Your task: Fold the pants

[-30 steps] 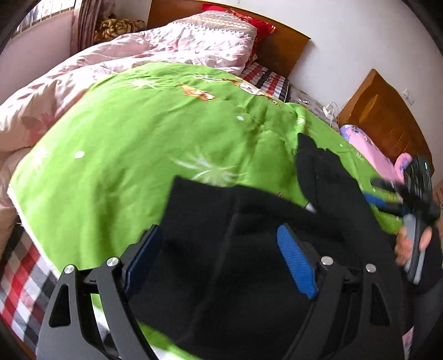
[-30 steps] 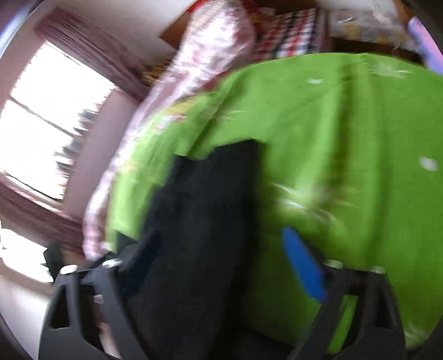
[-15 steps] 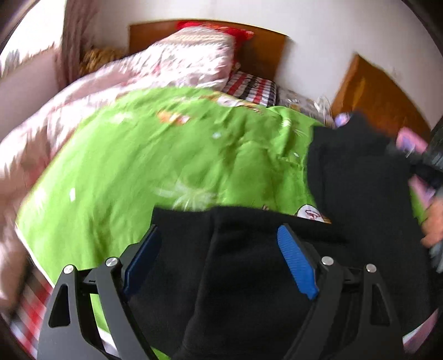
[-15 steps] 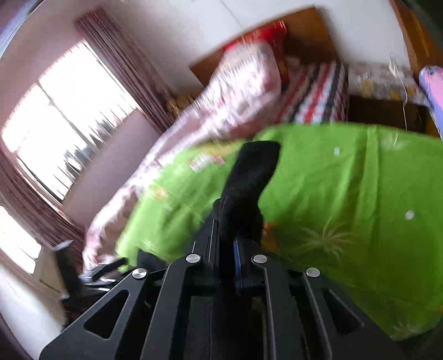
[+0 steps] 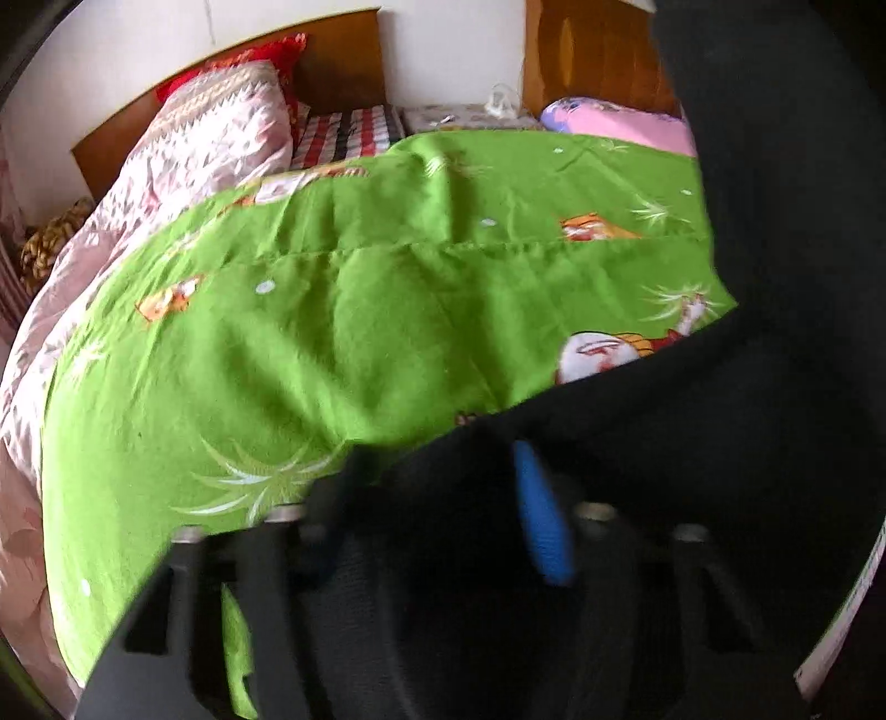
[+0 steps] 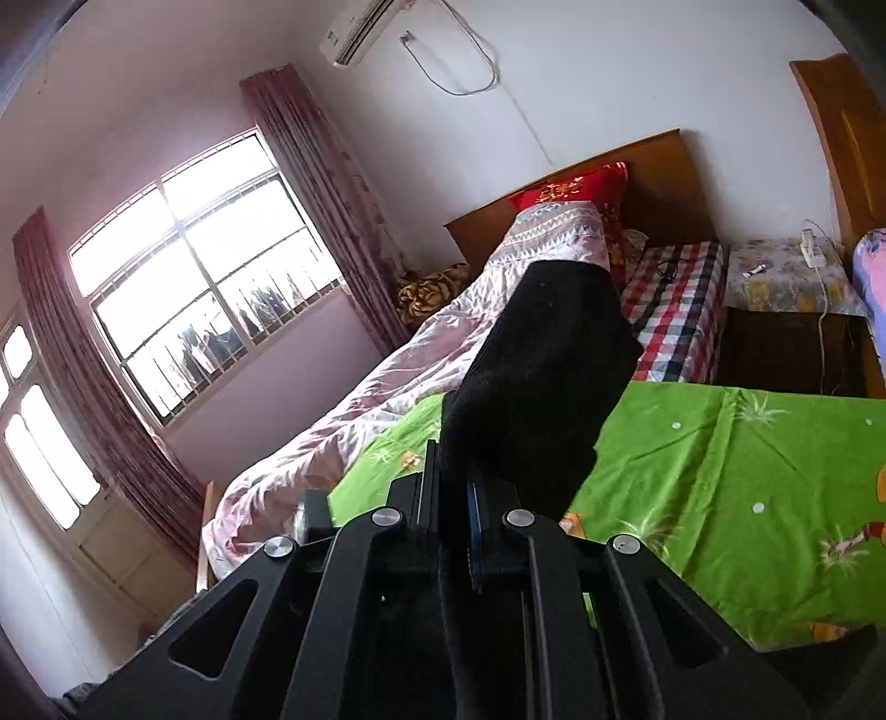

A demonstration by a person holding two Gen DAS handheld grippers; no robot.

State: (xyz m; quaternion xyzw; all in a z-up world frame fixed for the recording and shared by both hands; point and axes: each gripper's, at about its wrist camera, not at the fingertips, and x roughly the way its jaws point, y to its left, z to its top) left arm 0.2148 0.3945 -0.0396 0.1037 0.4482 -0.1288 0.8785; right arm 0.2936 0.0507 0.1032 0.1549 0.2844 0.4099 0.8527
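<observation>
Left hand-held gripper (image 5: pixel 437 498), at the bottom of its blurred view, has its fingers spread with black pants (image 5: pixel 747 415) lying between them, filling the right of the frame over the green bedspread (image 5: pixel 332 332). Right hand-held gripper (image 6: pixel 451 520) is pressed together, pinching pants fabric that stands up at frame center.

No readable text is showing in either view. The red pillow (image 6: pixel 576 191) is carrying gold characters too blurred to read, and the air conditioner (image 6: pixel 360 30) is bearing a small mark too small to make out.
</observation>
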